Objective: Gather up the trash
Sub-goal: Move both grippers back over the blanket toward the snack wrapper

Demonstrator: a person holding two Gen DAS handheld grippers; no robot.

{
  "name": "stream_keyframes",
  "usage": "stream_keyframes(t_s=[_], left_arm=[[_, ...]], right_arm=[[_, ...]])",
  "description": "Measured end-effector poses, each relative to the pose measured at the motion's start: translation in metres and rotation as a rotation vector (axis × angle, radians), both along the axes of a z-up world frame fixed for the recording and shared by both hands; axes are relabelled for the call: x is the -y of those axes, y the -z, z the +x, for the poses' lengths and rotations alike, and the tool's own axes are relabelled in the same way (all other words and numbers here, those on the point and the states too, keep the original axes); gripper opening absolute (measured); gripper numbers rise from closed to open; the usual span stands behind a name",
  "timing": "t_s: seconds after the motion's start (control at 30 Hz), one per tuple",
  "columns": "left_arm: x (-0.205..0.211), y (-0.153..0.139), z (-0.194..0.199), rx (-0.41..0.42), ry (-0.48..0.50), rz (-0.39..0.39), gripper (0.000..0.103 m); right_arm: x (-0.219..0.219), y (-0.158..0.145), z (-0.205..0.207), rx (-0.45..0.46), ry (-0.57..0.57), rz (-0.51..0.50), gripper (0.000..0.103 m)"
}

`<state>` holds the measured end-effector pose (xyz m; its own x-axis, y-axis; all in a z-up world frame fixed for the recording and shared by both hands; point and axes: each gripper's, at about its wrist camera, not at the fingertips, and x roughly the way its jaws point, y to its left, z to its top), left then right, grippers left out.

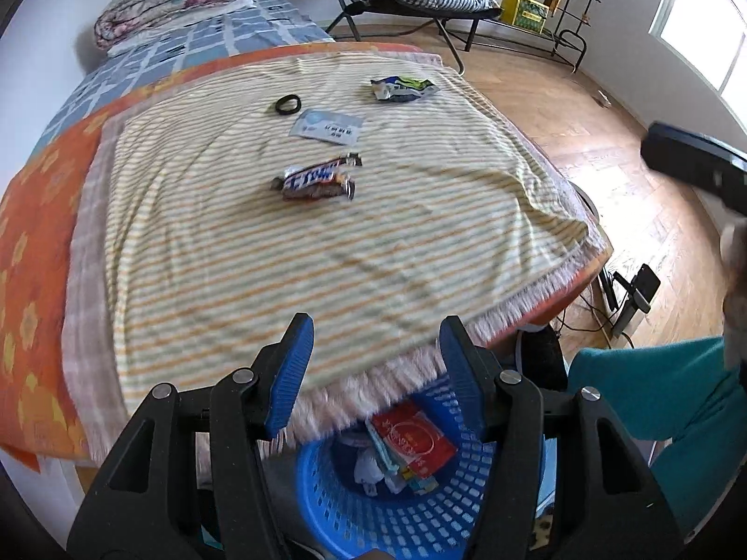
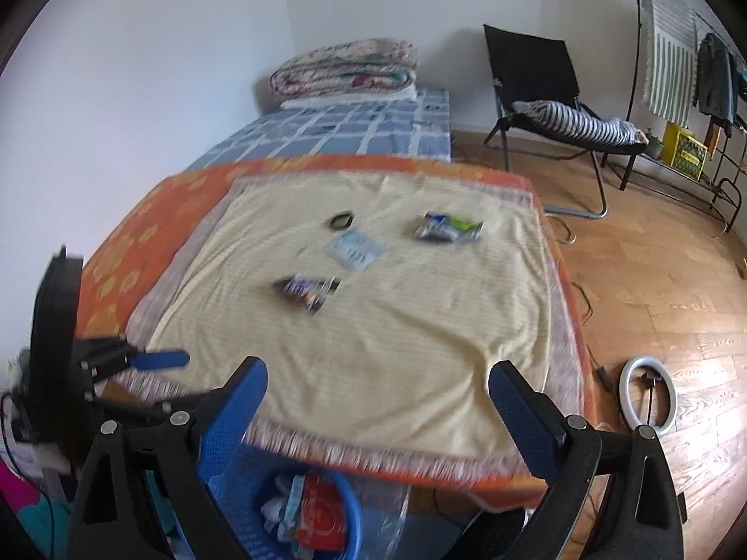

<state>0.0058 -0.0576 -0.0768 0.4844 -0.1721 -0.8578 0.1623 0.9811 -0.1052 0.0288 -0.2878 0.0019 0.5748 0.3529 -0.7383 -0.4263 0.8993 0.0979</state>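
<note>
Both tools hang over the near edge of the bed, between pickups by the look of it. The left gripper (image 1: 376, 364), at the bottom of the left wrist view, has its blue ribbed fingers (image 1: 292, 373) spread wide with nothing between them; the right gripper (image 2: 378, 413) is likewise wide and empty.

Below them, at the bottom centre of both views, the blue perforated plastic basket (image 1: 327, 504) already holds a red packet and some pale scraps.

On the yellow striped blanket (image 1: 327, 256), mid-frame, lies the torn brown and silver candy bar wrapper (image 1: 317, 178), the nearest piece. Beyond it sit a flat pale-blue sachet (image 1: 327, 127), a small black ring (image 1: 288, 105) and, toward the upper right, a crumpled blue and green snack bag (image 1: 402, 87).

The next move probably calls for reaching forward and down over the candy wrapper, then pinching it without catching the blanket.
</note>
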Motion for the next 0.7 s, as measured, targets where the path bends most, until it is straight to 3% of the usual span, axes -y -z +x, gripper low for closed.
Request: stream_keyframes(t_s=[0.1, 0.17, 0.43, 0.7], left_arm=[[0.001, 0.001, 0.019, -0.003, 0.015, -0.004, 0.059], [0.003, 0.004, 0.032, 0.006, 0.028, 0.019, 0.066], [0.005, 0.027, 0.088, -0.015, 0.084, 0.059, 0.066], [0.005, 0.058, 0.126, -0.026, 0.147, 0.154, 0.066]], right_arm=[[0.003, -0.003, 0.027, -0.006, 0.021, 0.026, 0.097], [0.004, -0.002, 0.046, -0.009, 0.035, 0.033, 0.097], [0.003, 0.015, 0.114, -0.069, 0.053, 0.063, 0.097], [0.005, 0.036, 0.195, -0.117, 0.067, 0.096, 0.097]])
